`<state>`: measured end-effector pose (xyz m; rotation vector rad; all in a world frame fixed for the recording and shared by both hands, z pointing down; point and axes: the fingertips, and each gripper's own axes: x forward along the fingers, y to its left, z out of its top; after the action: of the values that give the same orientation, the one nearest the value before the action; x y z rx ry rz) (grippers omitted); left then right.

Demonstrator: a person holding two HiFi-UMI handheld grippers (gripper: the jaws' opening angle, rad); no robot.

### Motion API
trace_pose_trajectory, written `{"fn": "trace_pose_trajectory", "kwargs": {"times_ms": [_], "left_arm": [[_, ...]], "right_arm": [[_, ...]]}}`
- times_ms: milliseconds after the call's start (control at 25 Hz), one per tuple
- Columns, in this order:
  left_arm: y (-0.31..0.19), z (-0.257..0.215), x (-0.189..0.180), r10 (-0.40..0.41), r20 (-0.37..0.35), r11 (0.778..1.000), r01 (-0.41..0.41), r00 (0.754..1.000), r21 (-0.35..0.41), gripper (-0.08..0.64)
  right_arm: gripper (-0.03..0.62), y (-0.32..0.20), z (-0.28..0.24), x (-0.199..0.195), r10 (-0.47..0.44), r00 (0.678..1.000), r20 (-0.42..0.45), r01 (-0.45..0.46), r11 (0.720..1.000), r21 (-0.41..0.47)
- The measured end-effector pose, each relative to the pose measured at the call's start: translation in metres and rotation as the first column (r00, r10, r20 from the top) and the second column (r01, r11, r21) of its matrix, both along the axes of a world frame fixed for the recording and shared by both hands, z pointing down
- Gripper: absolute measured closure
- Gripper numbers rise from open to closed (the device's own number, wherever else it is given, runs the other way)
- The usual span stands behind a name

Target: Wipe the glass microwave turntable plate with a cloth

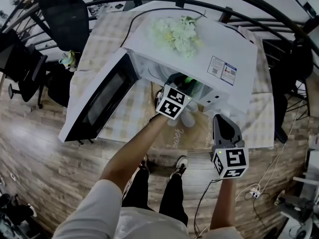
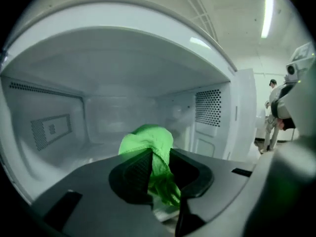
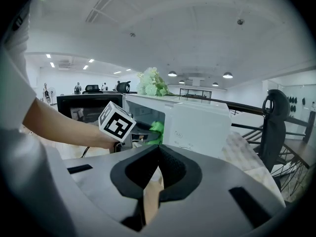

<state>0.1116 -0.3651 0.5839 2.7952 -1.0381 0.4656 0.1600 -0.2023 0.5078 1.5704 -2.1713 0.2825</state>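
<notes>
A white microwave (image 1: 199,49) stands on the table with its door (image 1: 99,101) swung open to the left. My left gripper (image 1: 180,83) reaches into the cavity mouth, shut on a bright green cloth (image 1: 189,80). In the left gripper view the cloth (image 2: 148,139) bulges out from between the jaws of the left gripper (image 2: 157,157), just above the pale cavity floor; I cannot make out the glass plate there. My right gripper (image 1: 223,126) hangs back at the table's front edge, shut and empty (image 3: 157,154). From there the left gripper (image 3: 145,127) and the cloth (image 3: 157,128) show at the opening.
White artificial flowers (image 1: 177,31) lie on top of the microwave. A checked tablecloth (image 1: 124,123) covers the table. Office chairs (image 1: 65,14) stand to the left and a dark railing (image 1: 279,14) curves behind. A power strip (image 1: 254,190) lies on the wooden floor.
</notes>
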Motion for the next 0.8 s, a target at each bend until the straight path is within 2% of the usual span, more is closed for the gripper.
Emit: {"fn": "trace_pose_trajectory", "kwargs": {"times_ms": [80,200,320,400,480,640,800], "left_arm": [[-0.022,-0.003,-0.026,-0.080,0.052,0.996,0.078,0.995,0.045,0.453],[-0.056,0.000,-0.072,-0.206,0.134,0.977,0.196,0.969,0.081,0.453],[-0.077,0.013,-0.103,-0.259,0.199,0.966,0.250,0.945,0.068,0.453],[-0.080,0.022,-0.107,-0.237,0.232,0.972,0.230,0.943,0.056,0.453],[-0.076,0.026,-0.100,-0.192,0.237,0.981,0.186,0.952,0.047,0.453],[-0.057,0.027,-0.066,-0.066,0.230,0.997,0.055,0.971,0.052,0.453],[-0.037,0.028,-0.027,0.029,0.292,0.994,-0.059,0.956,0.092,0.456]], "right_arm": [[0.577,0.000,0.001,0.002,0.004,1.000,0.002,-0.004,1.000,-0.002],[0.577,0.002,0.005,0.001,0.005,1.000,0.008,-0.005,1.000,-0.010],[0.577,0.002,0.011,-0.001,-0.002,1.000,0.008,0.002,1.000,-0.020],[0.577,0.001,0.013,-0.002,-0.005,1.000,0.008,0.005,1.000,-0.023],[0.577,0.001,0.015,-0.003,-0.009,1.000,0.010,0.009,1.000,-0.025],[0.577,0.000,0.015,-0.007,-0.019,1.000,0.009,0.020,0.999,-0.028],[0.577,-0.001,0.017,-0.010,-0.026,1.000,0.009,0.026,0.999,-0.032]]}}
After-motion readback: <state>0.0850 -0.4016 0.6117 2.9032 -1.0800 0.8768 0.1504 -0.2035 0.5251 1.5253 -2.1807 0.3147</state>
